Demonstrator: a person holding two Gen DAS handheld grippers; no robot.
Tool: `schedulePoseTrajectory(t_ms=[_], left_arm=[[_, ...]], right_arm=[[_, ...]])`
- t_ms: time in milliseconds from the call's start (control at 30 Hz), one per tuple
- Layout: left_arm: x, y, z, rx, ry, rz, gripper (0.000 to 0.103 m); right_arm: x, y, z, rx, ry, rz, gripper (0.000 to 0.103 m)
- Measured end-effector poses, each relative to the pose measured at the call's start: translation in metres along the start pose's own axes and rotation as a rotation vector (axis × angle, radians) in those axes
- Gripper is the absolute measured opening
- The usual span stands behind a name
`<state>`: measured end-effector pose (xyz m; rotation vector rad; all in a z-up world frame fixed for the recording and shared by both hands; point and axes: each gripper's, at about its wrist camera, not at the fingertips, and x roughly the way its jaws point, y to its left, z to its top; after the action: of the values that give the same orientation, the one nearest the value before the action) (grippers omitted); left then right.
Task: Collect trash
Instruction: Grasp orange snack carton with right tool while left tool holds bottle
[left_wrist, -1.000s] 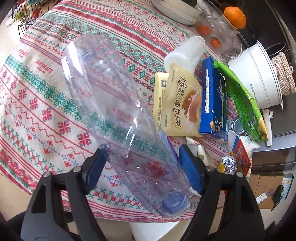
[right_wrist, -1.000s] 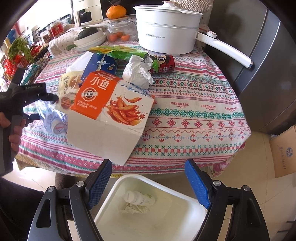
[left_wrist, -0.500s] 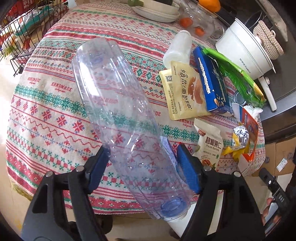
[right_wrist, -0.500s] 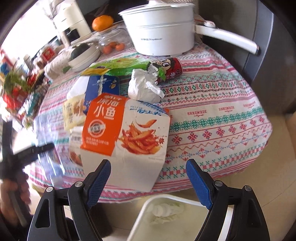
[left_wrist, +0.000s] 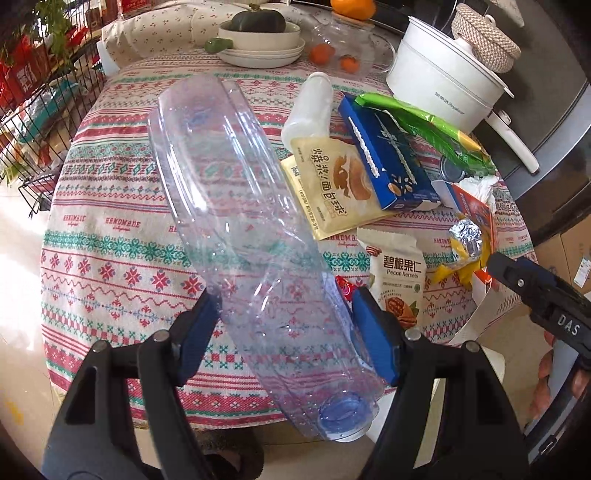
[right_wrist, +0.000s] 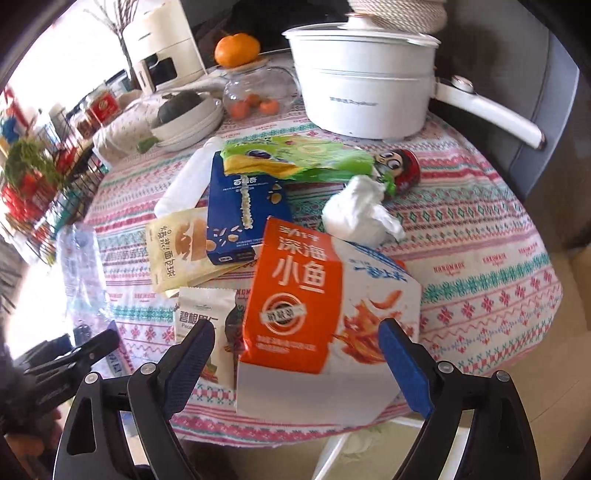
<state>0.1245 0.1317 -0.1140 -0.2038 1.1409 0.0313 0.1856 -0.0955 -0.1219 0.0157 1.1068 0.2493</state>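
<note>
My left gripper (left_wrist: 284, 332) is shut on a large clear plastic bottle (left_wrist: 236, 221), held above the table with its blue cap end toward me; the bottle also shows in the right wrist view (right_wrist: 79, 266). My right gripper (right_wrist: 295, 362) is open, its fingers on either side of an orange-and-white snack box (right_wrist: 317, 295) at the table's near edge, not touching it. The box also shows in the left wrist view (left_wrist: 476, 218). A white bin (right_wrist: 354, 458) sits below the table edge.
On the patterned tablecloth (left_wrist: 110, 229) lie a yellow bread pouch (left_wrist: 328, 184), a blue box (left_wrist: 388, 162), a green bag (left_wrist: 428, 133), a pecan packet (left_wrist: 399, 280), crumpled tissue (right_wrist: 362, 214), a red can (right_wrist: 402, 166) and a white bottle (left_wrist: 308, 107). A white pot (right_wrist: 365, 81) stands behind.
Both grippers have risen and tilted up toward the table. The bin has slid almost out of the right view. The bottle stays in my left gripper.
</note>
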Motion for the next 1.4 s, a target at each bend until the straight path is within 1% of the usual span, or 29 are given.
schedulePoseTrajectory(t_ms=[100, 200, 467, 567, 633, 667, 733, 800, 833, 867, 933, 1033, 1100, 1133, 1167, 1233, 1300, 1400], left_arm=[[0.002, -0.003, 0.001, 0.013, 0.005, 0.002, 0.073], [0.002, -0.005, 0.002, 0.022, 0.003, 0.005, 0.073], [-0.001, -0.011, 0.003, 0.026, -0.007, -0.006, 0.073], [-0.002, -0.015, 0.001, 0.033, -0.009, -0.009, 0.073], [-0.003, -0.018, 0.0, 0.043, -0.01, -0.009, 0.073], [-0.003, -0.019, -0.001, 0.048, -0.011, -0.008, 0.073], [-0.003, -0.022, -0.002, 0.056, -0.012, -0.005, 0.072], [-0.003, -0.024, -0.002, 0.061, -0.012, -0.004, 0.072], [-0.003, -0.025, -0.002, 0.061, -0.011, -0.004, 0.072], [-0.003, -0.026, -0.002, 0.061, -0.01, -0.005, 0.072], [-0.003, -0.028, -0.003, 0.061, -0.01, -0.007, 0.072], [-0.005, -0.029, -0.004, 0.068, -0.013, -0.01, 0.072], [-0.005, -0.031, -0.004, 0.074, -0.015, -0.008, 0.072], [-0.005, -0.031, -0.004, 0.076, -0.016, -0.008, 0.072], [-0.005, -0.032, -0.004, 0.078, -0.016, -0.009, 0.072], [-0.006, -0.033, -0.004, 0.08, -0.018, -0.011, 0.072], [-0.008, -0.034, -0.005, 0.086, -0.023, -0.015, 0.072], [-0.014, -0.037, -0.005, 0.101, -0.037, -0.024, 0.071]], right_arm=[[0.008, 0.003, 0.002, -0.02, -0.008, -0.055, 0.091], [0.006, -0.004, 0.003, -0.021, -0.02, -0.106, 0.091], [-0.02, -0.037, -0.005, -0.019, -0.039, -0.138, 0.091], [-0.03, -0.048, -0.01, -0.015, -0.042, -0.158, 0.088], [-0.036, -0.057, -0.013, -0.015, -0.04, -0.167, 0.081], [-0.04, -0.062, -0.015, -0.011, -0.039, -0.168, 0.079], [-0.043, -0.071, -0.017, -0.002, -0.033, -0.175, 0.07], [-0.041, -0.083, -0.019, 0.017, -0.015, -0.175, 0.063], [-0.039, -0.088, -0.02, 0.029, -0.001, -0.165, 0.058], [-0.035, -0.094, -0.021, 0.049, 0.02, -0.141, 0.054], [-0.028, -0.104, -0.024, 0.082, 0.053, -0.098, 0.04], [-0.02, -0.117, -0.026, 0.12, 0.083, -0.045, 0.029], [-0.014, -0.126, -0.028, 0.149, 0.107, -0.019, 0.027], [-0.01, -0.129, -0.03, 0.163, 0.115, -0.002, 0.023], [-0.007, -0.134, -0.031, 0.18, 0.122, 0.017, 0.022], [-0.008, -0.143, -0.032, 0.214, 0.113, 0.046, 0.018], [-0.011, -0.149, -0.031, 0.241, 0.099, 0.075, 0.016], [-0.02, -0.153, -0.031, 0.238, 0.071, 0.08, 0.014]])
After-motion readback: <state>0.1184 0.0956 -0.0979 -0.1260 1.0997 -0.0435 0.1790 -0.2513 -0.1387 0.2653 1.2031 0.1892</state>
